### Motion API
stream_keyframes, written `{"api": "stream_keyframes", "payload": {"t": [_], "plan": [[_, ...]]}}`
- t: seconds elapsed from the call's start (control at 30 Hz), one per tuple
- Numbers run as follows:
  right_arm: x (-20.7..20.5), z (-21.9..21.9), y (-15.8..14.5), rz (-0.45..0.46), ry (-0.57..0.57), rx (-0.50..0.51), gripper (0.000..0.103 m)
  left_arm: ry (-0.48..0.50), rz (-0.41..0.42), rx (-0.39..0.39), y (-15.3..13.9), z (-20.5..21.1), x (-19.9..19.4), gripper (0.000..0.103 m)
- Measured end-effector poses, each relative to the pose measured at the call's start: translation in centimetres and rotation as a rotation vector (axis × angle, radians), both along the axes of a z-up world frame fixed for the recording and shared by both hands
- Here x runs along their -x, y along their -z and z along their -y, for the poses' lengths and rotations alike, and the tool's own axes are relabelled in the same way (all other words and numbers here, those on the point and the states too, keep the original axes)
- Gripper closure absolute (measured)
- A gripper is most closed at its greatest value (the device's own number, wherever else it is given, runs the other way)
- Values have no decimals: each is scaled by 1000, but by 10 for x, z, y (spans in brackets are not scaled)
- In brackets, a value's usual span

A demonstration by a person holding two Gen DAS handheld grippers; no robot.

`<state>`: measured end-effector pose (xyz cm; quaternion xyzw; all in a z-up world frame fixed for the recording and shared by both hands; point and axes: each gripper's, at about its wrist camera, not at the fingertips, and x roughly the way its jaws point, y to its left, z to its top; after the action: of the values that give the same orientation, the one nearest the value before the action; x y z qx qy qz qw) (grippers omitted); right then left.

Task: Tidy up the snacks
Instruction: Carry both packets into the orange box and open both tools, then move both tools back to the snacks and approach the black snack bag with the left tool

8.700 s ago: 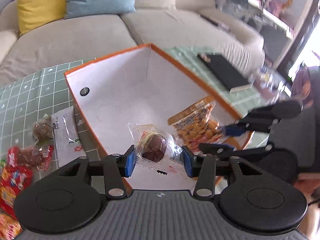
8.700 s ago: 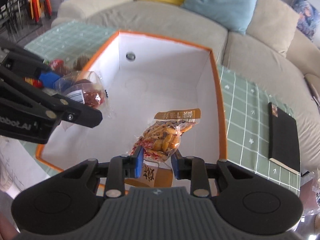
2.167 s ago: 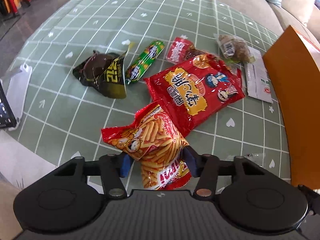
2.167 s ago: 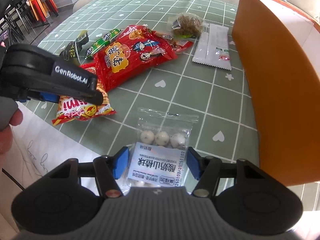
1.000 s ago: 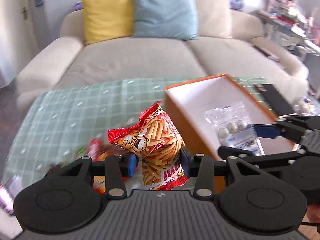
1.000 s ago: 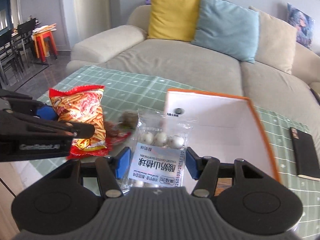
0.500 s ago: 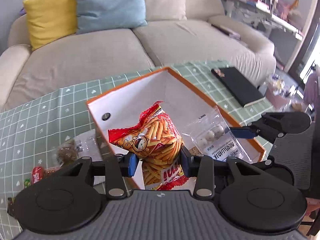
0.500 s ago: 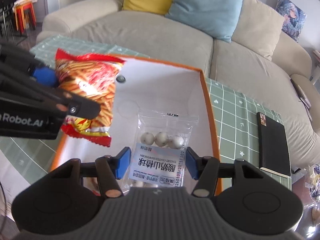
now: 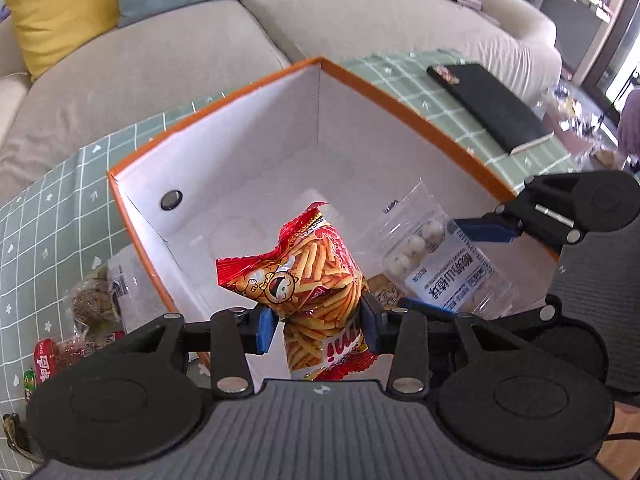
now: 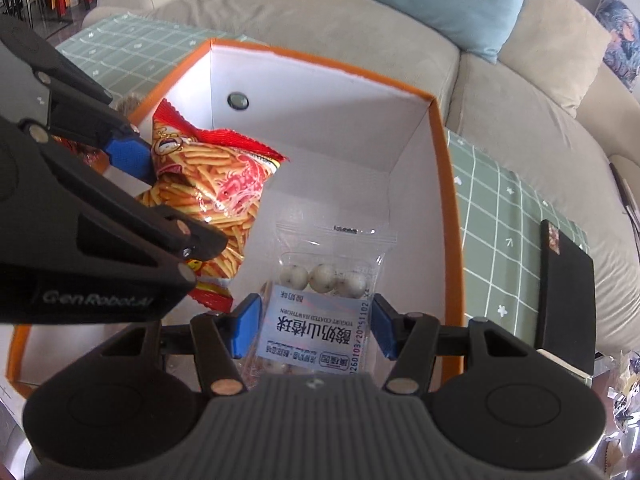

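Left gripper (image 9: 318, 330): pads clamped on the red bag of stick snacks (image 9: 312, 280), jaws narrow, bag upright between them. Right gripper (image 10: 312, 326): pads closed on the clear packet of white coated balls (image 10: 320, 308), jaws at a middling width set by the packet. A second ago both packs were held out in front of the orange box (image 9: 420, 124) with the sofa (image 9: 168, 64) filling the view; now both grippers have tipped downward and moved over the box, and both packs hang inside its white walls, above its floor. Another snack pack already lies low in the box beside the red bag. Judgement: transport step is about done; release into the box comes next. More wrapped snacks (image 9: 92, 300) remain on the green checked tablecloth (image 9: 48, 216) left of the box. Beyond the box, a black notebook (image 9: 488, 108).
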<state>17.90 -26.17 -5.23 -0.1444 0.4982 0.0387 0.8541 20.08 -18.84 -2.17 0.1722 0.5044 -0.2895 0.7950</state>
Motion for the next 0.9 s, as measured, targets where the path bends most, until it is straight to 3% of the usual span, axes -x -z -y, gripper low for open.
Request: {"api": "stream_keyframes", "payload": {"t": [0.17,0.57,0.67,0.83,0.9], "plan": [[-11,1,11,-48,1,1,47,33,14,-88,14,8,0,56],[-29,9,30,-102,21,-17,44,43,24,-116,19,11,-4,51],[-30,11,29,-101,32,-27,43,47,33,-112,18,10,-3,47],[-31,12,28,-99,30,-29,41,25,58,-87,11,7,-1,23],[-31,10,26,-89,27,-24,37,20,67,-74,7,5,0,22]]}}
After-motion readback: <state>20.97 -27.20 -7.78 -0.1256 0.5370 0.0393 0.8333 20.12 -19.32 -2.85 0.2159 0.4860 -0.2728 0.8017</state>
